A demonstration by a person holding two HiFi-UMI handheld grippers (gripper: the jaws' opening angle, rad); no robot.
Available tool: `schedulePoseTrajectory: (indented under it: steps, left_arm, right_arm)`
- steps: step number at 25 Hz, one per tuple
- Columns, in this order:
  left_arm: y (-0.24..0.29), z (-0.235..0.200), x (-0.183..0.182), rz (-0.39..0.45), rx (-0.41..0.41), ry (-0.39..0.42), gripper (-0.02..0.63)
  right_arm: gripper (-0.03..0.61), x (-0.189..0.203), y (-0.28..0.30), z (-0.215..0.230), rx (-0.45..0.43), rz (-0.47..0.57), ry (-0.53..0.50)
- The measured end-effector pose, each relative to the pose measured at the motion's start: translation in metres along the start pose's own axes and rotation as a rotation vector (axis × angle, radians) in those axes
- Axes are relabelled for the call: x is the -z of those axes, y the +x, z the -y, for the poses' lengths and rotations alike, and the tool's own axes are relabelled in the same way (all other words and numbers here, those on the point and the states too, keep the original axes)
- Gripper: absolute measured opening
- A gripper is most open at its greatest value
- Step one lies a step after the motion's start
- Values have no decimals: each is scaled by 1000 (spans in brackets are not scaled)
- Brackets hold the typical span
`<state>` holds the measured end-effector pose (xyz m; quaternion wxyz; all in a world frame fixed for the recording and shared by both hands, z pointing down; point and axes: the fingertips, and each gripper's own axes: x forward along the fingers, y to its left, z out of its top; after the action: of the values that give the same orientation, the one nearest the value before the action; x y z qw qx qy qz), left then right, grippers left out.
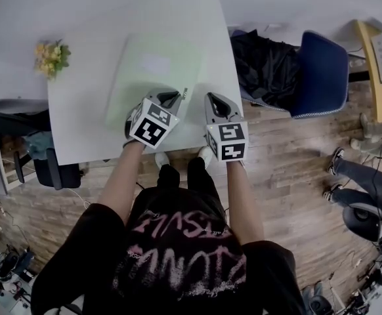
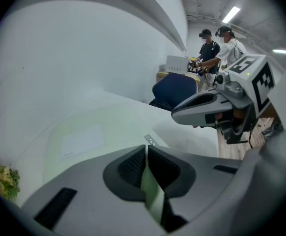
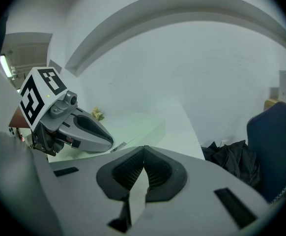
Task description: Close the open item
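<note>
On the white desk point(image 1: 79, 120) the pale green pouch point(image 1: 148, 71) lies flat, running away from the person. The left gripper point(image 1: 170, 97), nearer, has its jaws together over the pouch's near right corner. The right gripper point(image 1: 215, 98), jaws together and empty, is beside the small tab point(image 1: 184, 92).

the person wears a black short-sleeved t-shirt point(image 1: 178, 254) with pink scrawled lettering across it, black trousers point(image 1: 184, 179) and pale shoes point(image 1: 206, 153). the left tool point(image 2: 147, 147) and the right tool point(image 3: 143, 148) each have a smooth grey shell, dark ribbed pads point(image 3: 128, 171) set in black surrounds, narrow black slots along the body, and a white cube point(image 1: 153, 125) printed with black square markers.
</note>
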<state>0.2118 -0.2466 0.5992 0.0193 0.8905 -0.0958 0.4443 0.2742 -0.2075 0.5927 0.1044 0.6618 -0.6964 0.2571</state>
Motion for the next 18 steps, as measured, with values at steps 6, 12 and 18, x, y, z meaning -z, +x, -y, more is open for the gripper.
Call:
schedulePoseTrajectory:
  steps: [6,12,18]
  left_arm:
    - [6,-1,3,-6,41,-50,11]
    - [8,-1,3,3,29,-25,9]
    - [5,-2,1,31,11,-24,9]
  right_arm:
    - [9,3,4,0,-4,-6,3]
    - [9,3,3,-2,-3,-6,2]
    - [9,-2,-1,-5,3,7,-6]
